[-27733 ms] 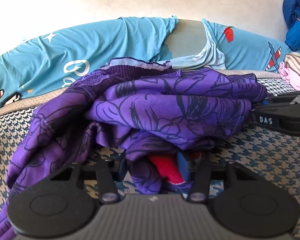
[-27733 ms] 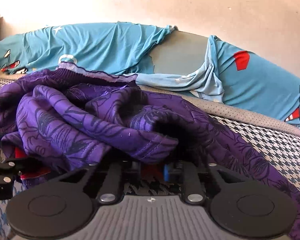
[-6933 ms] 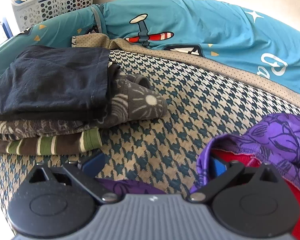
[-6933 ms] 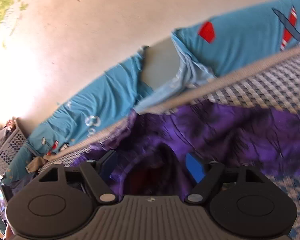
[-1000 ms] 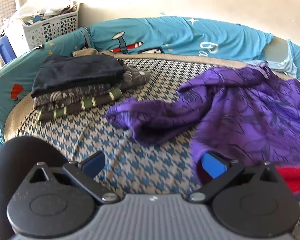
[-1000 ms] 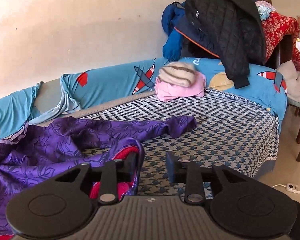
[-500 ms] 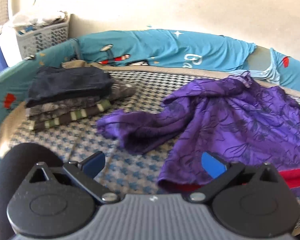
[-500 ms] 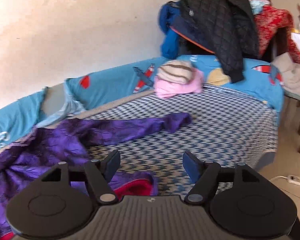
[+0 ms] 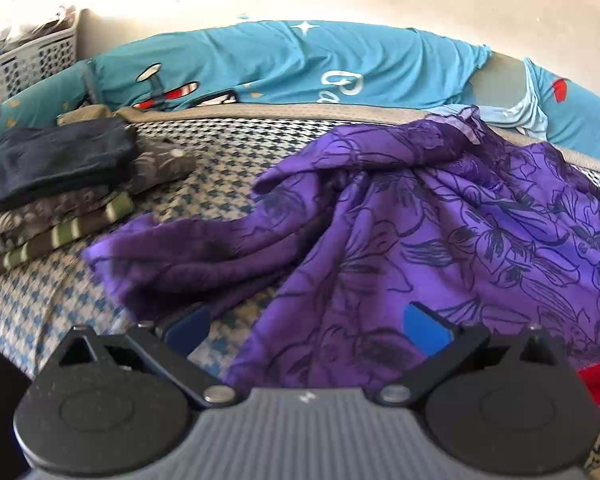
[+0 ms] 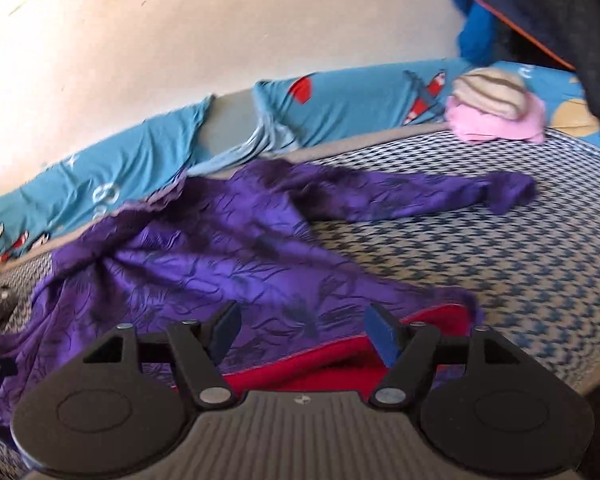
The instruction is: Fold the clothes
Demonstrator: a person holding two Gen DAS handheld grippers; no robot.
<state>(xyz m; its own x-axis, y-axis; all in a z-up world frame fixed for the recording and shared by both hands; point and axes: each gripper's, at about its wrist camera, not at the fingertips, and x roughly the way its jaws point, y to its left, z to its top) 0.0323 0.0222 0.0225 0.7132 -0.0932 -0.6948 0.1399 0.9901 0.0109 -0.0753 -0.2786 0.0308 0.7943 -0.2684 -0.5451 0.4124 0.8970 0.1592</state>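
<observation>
1. A second ago the right gripper (image 10: 302, 330) had its jaws pinched on the hem of the purple garment (image 10: 220, 264). Now they stand apart with nothing clamped, the cloth only lying below and between them. The left gripper (image 9: 308, 326) also has its jaws apart, as it did a second ago, and it grips nothing.

2. The garment has gone from being held at its hem to lying spread on the bed (image 10: 520, 264). In the right wrist view it fills the centre and left of the frame, with one sleeve (image 10: 440, 196) stretched toward the upper right. In the left wrist view the other sleeve (image 9: 188, 252) trails toward the left of the frame.

3. My reading is that the spreading step is over and the folding proper can begin, probably with a sleeve brought in over the body. The body is not yet flat; heavy creases run through its middle.

4. The red lining (image 10: 340, 364) shows at the near hem in the lower centre of the right wrist view. The hem's near edge is cut off behind the gripper body, so how it lies there is not visible.

5. Both views are motion-blurred, and the garment's neckline by the blue bolster (image 9: 300, 64) is hard to make out.

6. A stack of folded clothes (image 9: 56, 184) sits at the left of the left wrist view, apart from the sleeve end. A pink and striped bundle (image 10: 496, 108) rests at the upper right of the right wrist view, well apart from the garment.
</observation>
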